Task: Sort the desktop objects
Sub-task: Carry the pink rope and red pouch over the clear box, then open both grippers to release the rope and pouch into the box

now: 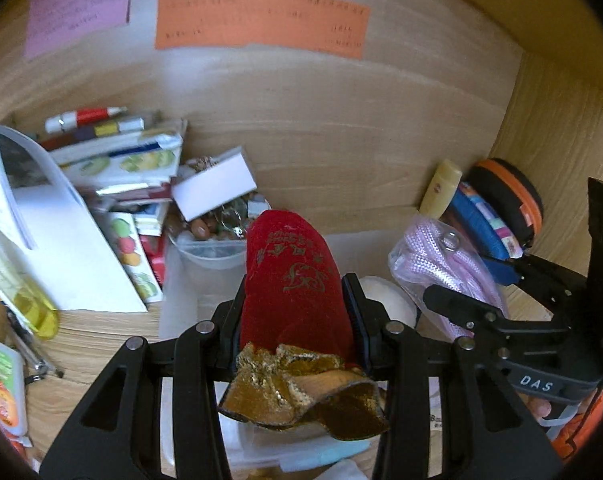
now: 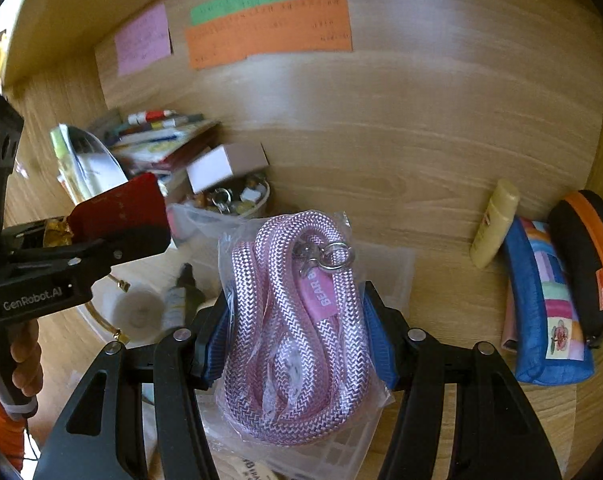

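Pink rope (image 2: 297, 320) clamped, right view; pouch (image 1: 295, 280) left.

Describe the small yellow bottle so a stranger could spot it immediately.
Find the wooden back wall. At its foot on the right, the pale yellow bottle leans against it, left of the blue patchwork pouch. It alone there is hard plastic; its neighbours are fabric cases.
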`<state>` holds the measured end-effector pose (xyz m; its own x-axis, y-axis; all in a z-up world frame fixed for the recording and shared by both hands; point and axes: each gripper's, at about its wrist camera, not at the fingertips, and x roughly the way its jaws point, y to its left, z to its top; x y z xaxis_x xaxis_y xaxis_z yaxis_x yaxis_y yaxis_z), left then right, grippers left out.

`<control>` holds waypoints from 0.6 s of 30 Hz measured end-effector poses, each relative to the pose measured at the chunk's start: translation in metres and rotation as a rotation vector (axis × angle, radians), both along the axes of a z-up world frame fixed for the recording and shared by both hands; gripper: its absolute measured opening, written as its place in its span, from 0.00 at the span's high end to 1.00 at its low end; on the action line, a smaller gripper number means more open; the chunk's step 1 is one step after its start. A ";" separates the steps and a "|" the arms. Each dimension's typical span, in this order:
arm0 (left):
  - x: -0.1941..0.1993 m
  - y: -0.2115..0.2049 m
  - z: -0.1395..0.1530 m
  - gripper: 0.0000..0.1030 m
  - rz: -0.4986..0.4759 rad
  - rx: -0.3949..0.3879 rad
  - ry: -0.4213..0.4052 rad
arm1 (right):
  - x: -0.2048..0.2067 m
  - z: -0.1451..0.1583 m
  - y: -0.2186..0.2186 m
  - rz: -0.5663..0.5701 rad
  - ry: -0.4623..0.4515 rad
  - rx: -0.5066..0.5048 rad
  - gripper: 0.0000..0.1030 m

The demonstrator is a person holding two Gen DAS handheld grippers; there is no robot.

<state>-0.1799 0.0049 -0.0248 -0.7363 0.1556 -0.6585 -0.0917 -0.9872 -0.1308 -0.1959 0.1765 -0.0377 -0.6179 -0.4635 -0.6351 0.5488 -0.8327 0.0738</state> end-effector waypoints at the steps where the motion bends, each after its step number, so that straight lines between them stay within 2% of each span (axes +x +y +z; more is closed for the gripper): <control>1: -0.003 0.000 -0.003 0.60 -0.002 0.001 -0.009 | -0.001 -0.003 0.000 -0.005 -0.001 0.009 0.47; 8: -0.021 0.004 -0.027 0.60 -0.008 -0.019 -0.072 | -0.003 -0.014 -0.006 -0.003 0.006 0.050 0.46; 13: -0.022 0.009 -0.033 0.59 -0.007 -0.053 -0.079 | -0.002 -0.015 -0.008 -0.008 0.023 0.067 0.44; 18: -0.019 0.010 -0.030 0.48 -0.005 -0.073 -0.066 | -0.003 -0.017 -0.010 -0.010 0.025 0.079 0.42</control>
<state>-0.1992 0.0149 -0.0550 -0.6904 0.1093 -0.7152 -0.0902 -0.9938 -0.0648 -0.1986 0.1662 -0.0544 -0.6383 -0.4060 -0.6541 0.5412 -0.8409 -0.0062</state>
